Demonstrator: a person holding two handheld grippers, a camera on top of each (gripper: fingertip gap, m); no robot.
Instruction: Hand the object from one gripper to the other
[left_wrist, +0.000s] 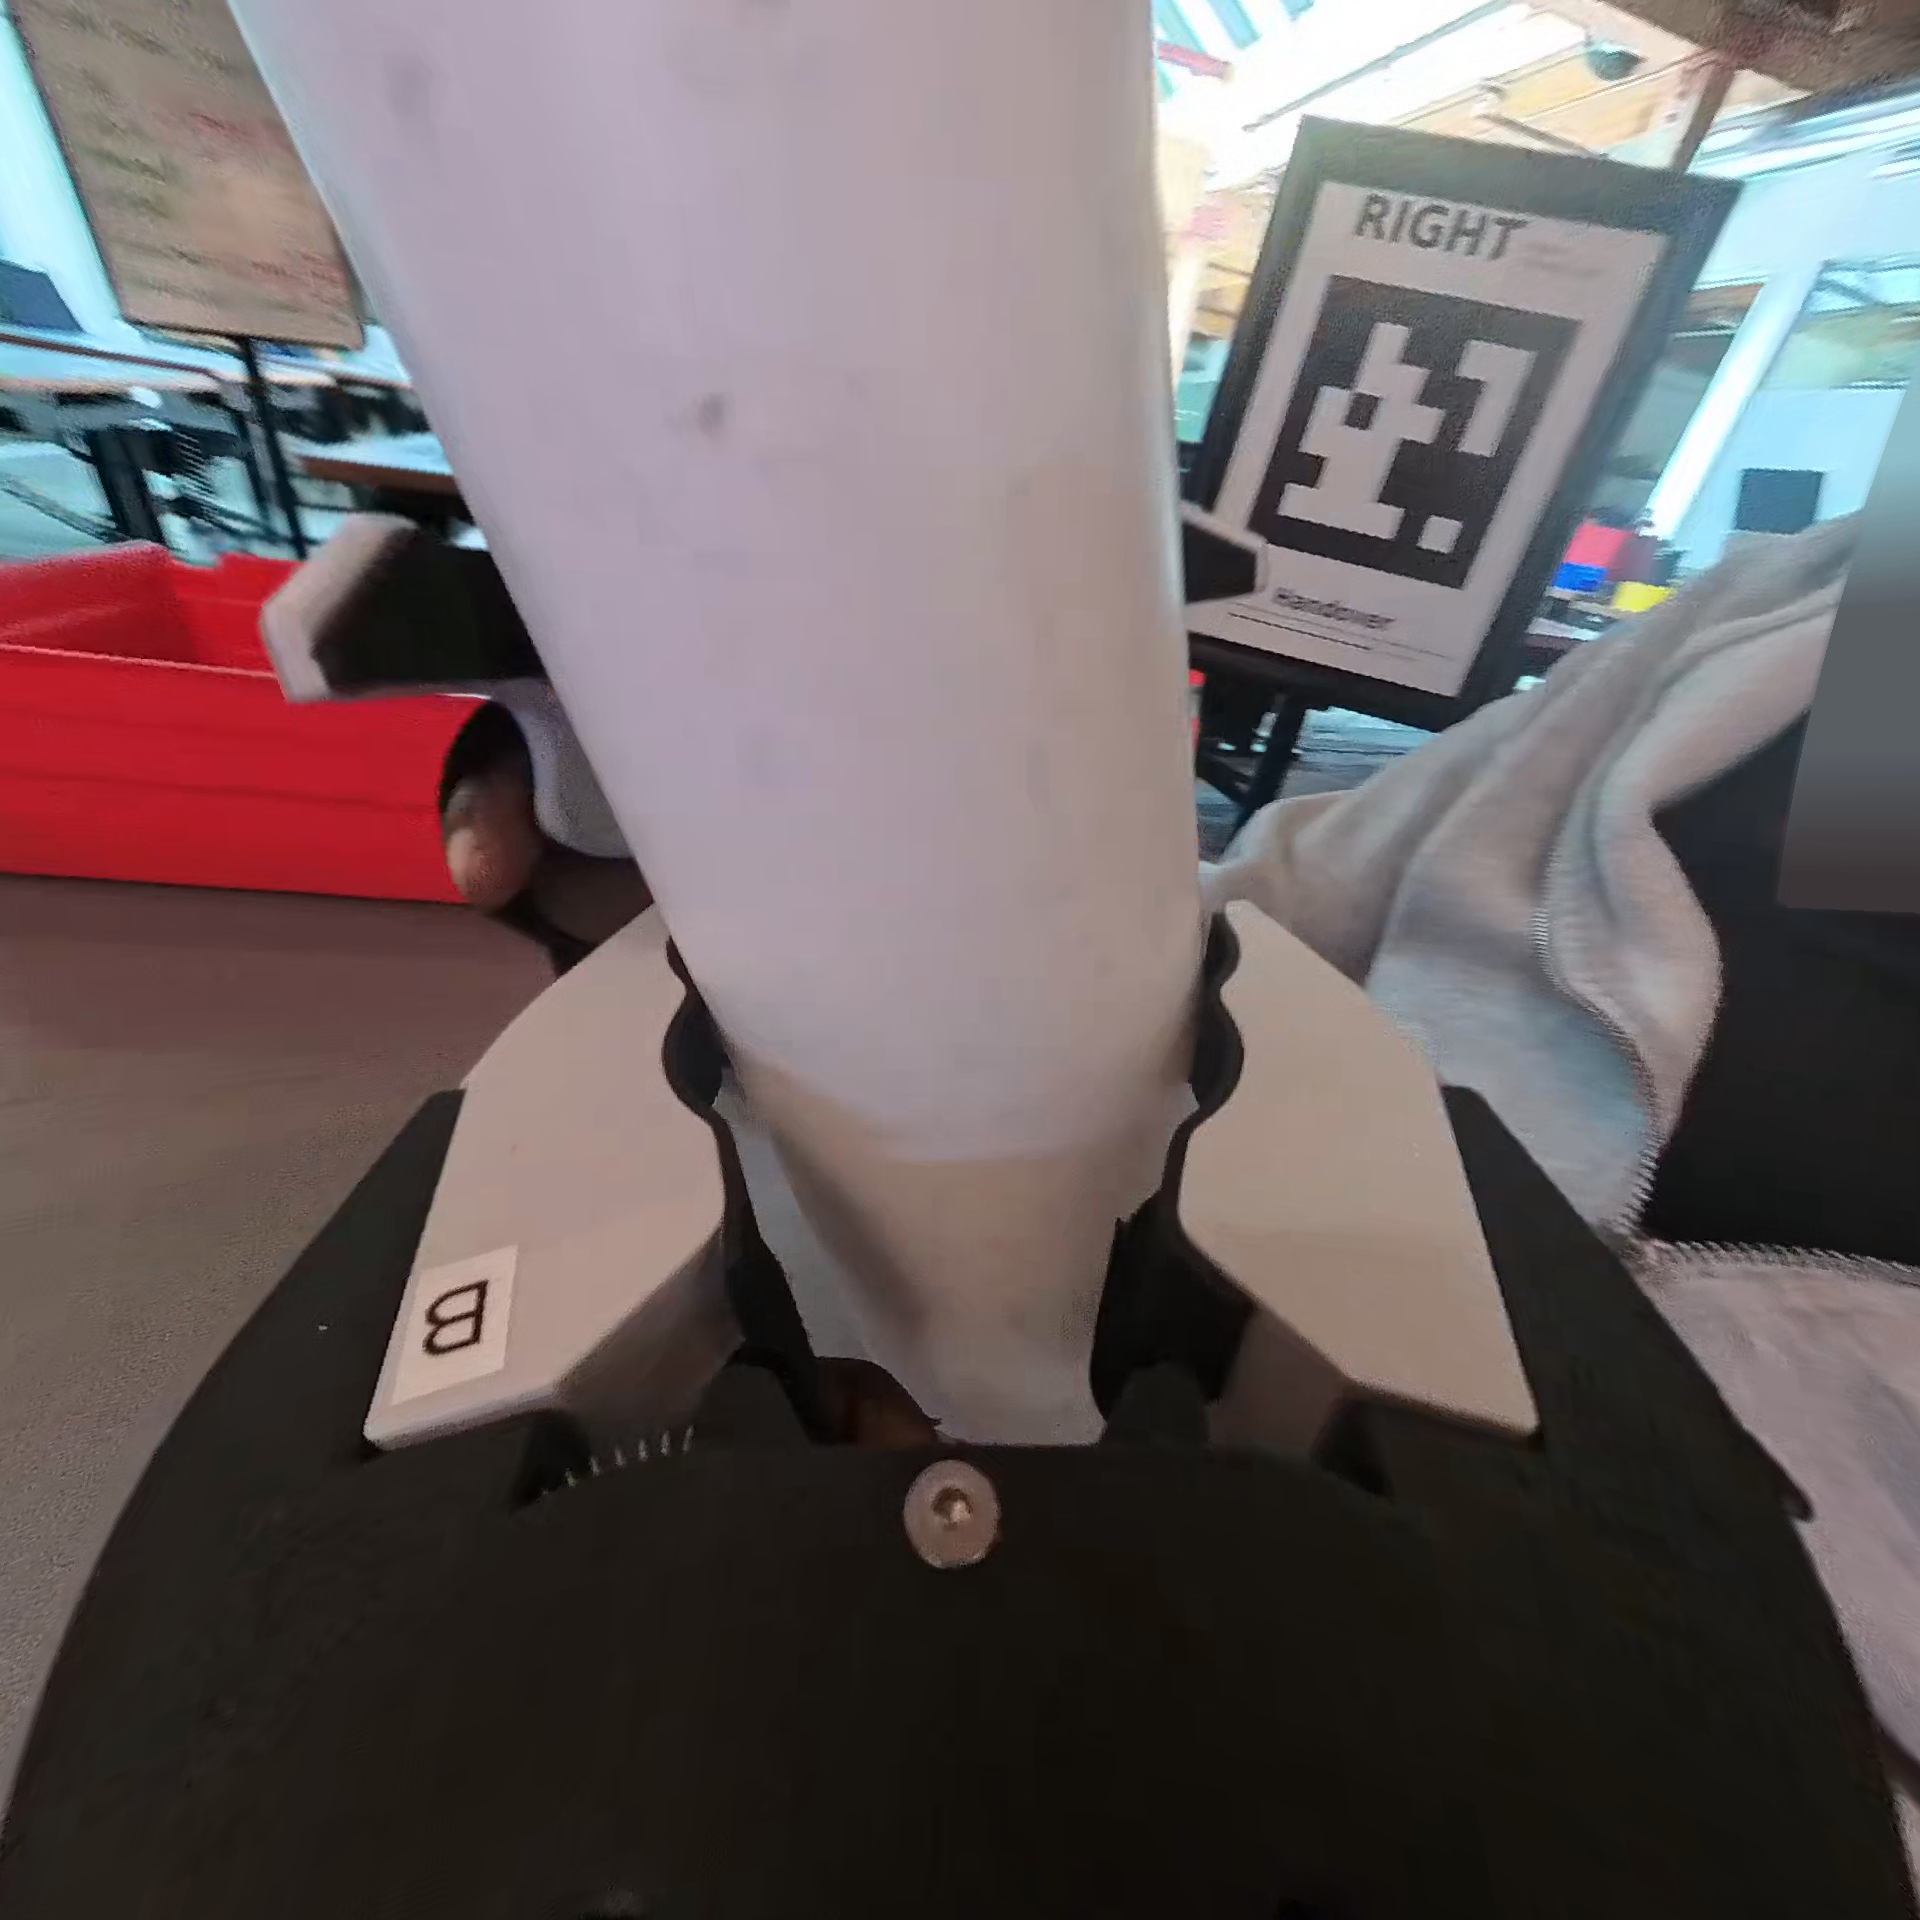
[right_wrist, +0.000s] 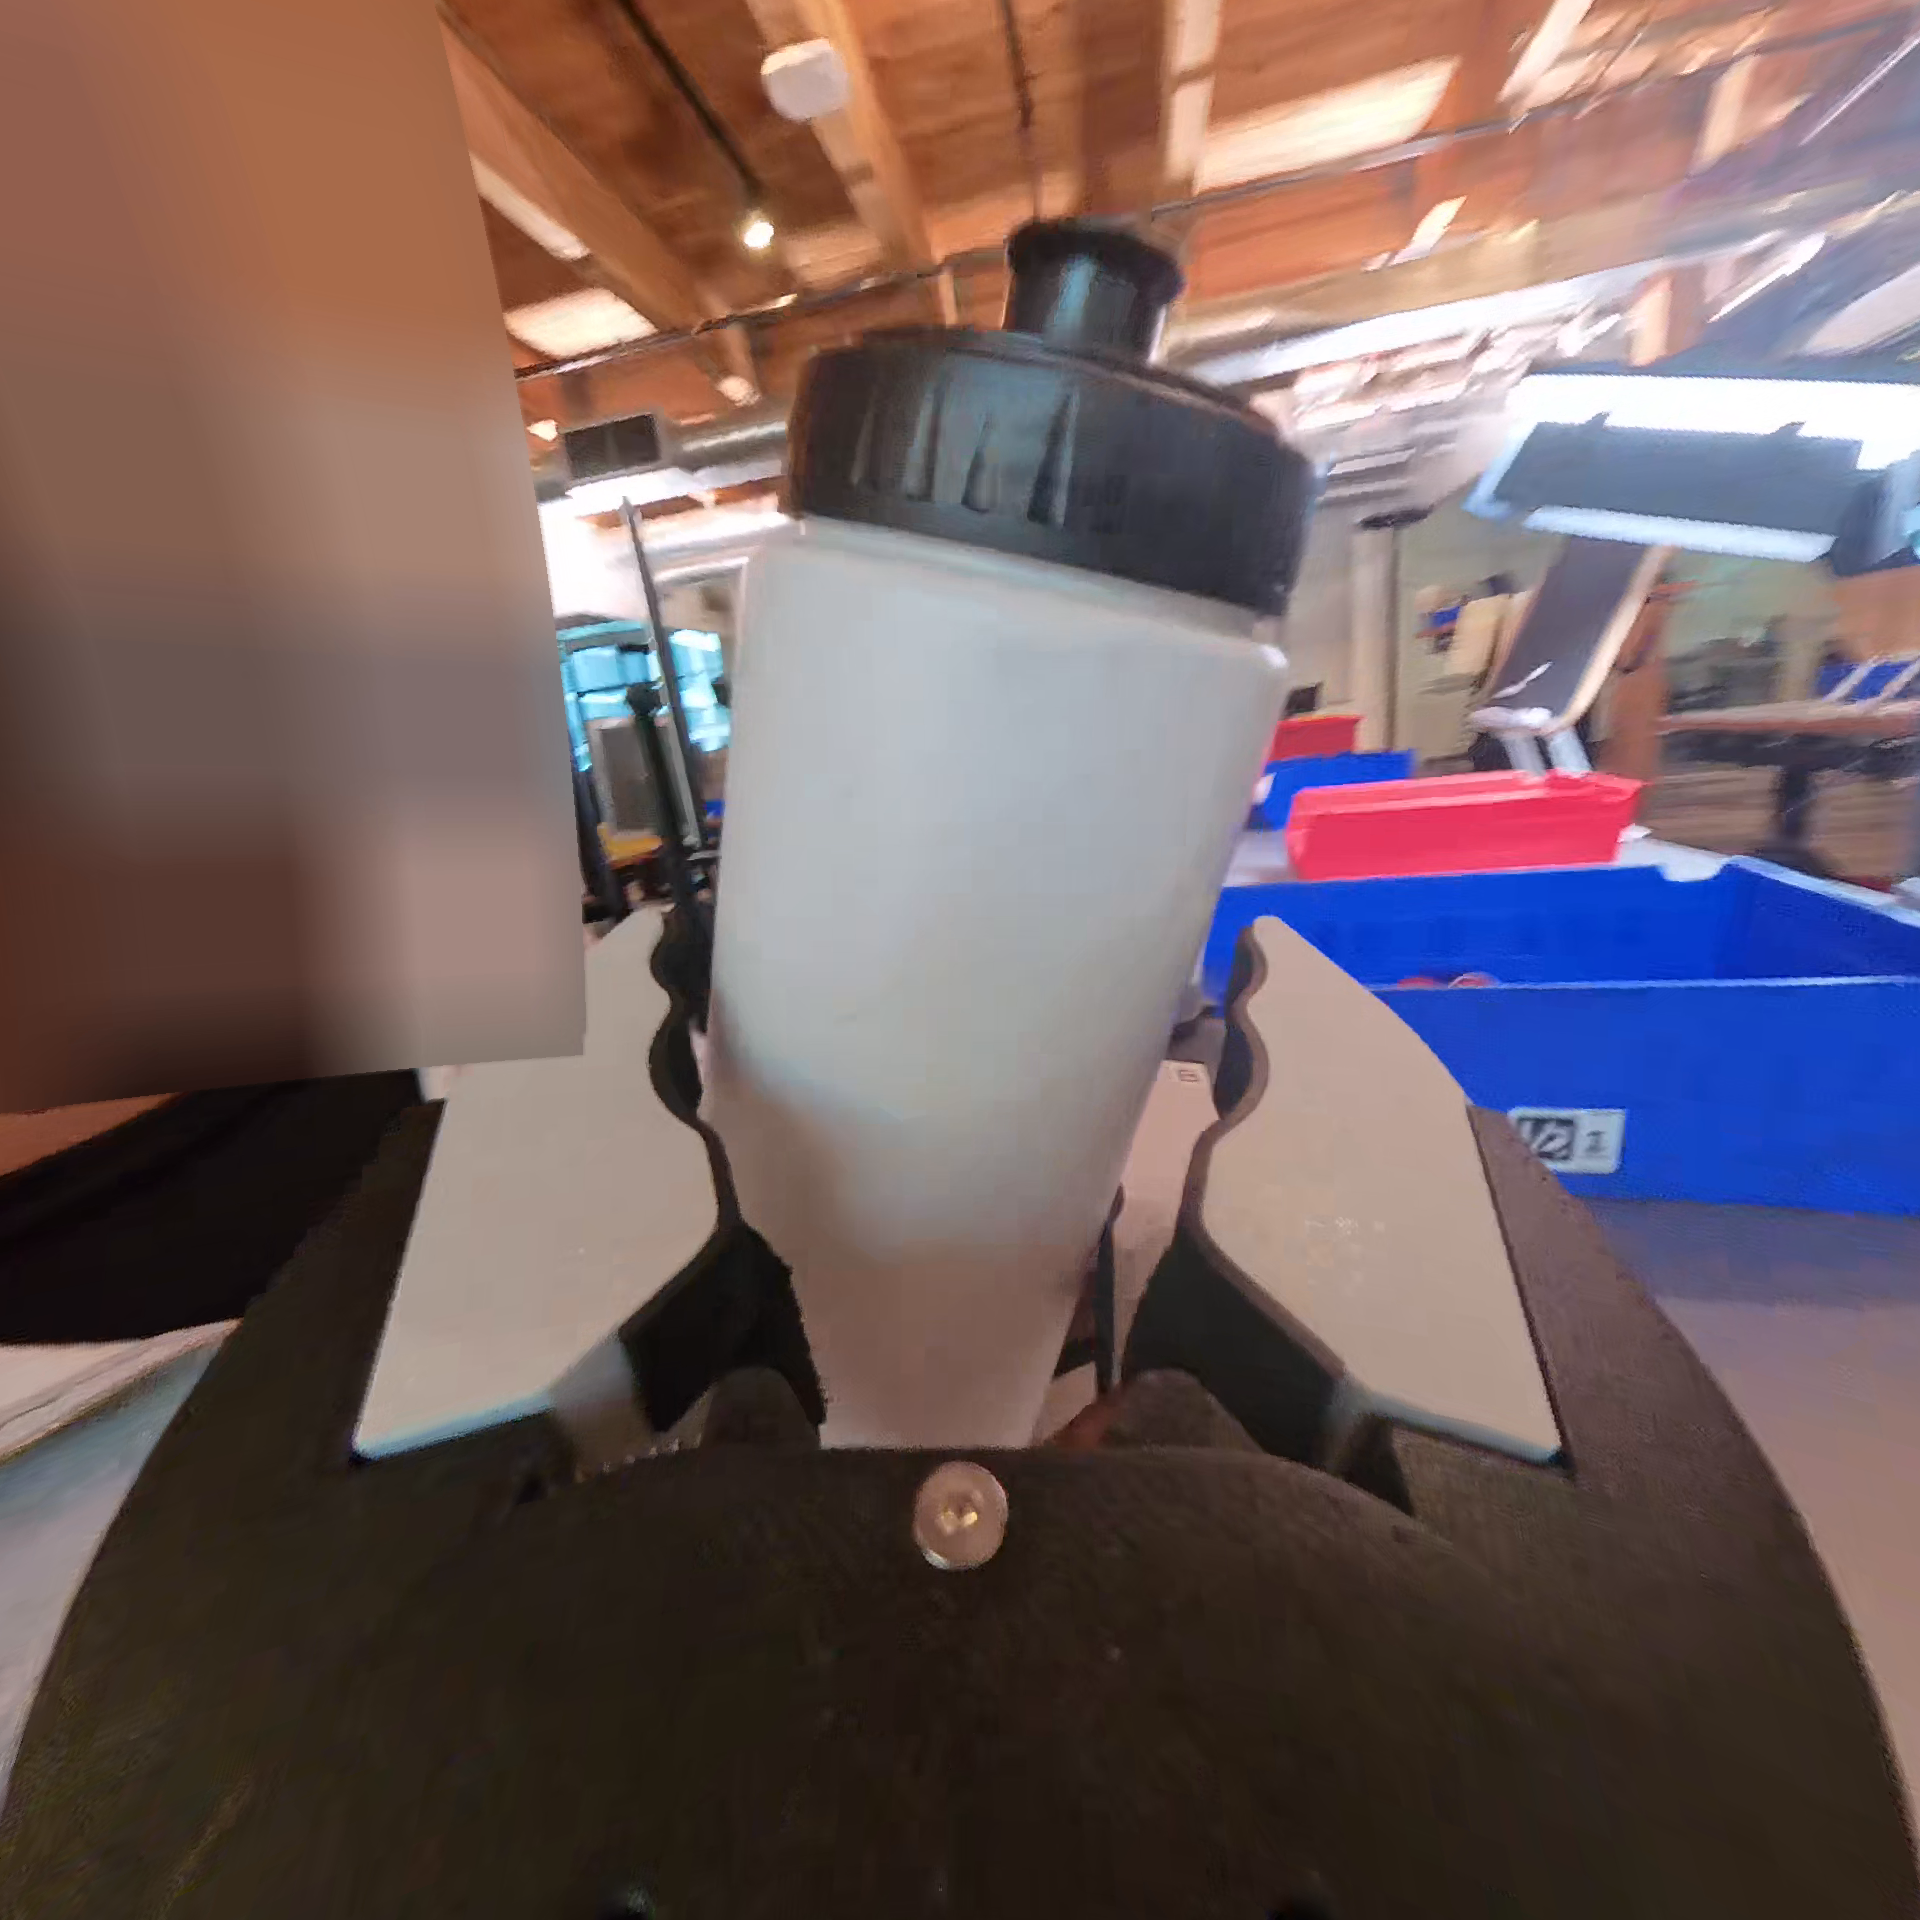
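Both tongs on the bottle (right_wrist: 987, 883): left tongs (left_wrist: 940, 1029) clench it; right tongs (right_wrist: 961, 1039) straddle it below the cap (right_wrist: 1049, 468), grip uncertain. Advice: confirm 1 firm hold before releasing.

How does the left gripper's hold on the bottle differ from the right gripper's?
The left gripper touches the white bottle on both sides; the right gripper shows a slight gap on one side. The right gripper sits nearer the black cap, the left gripper farther down. Both straddle the same bottle.
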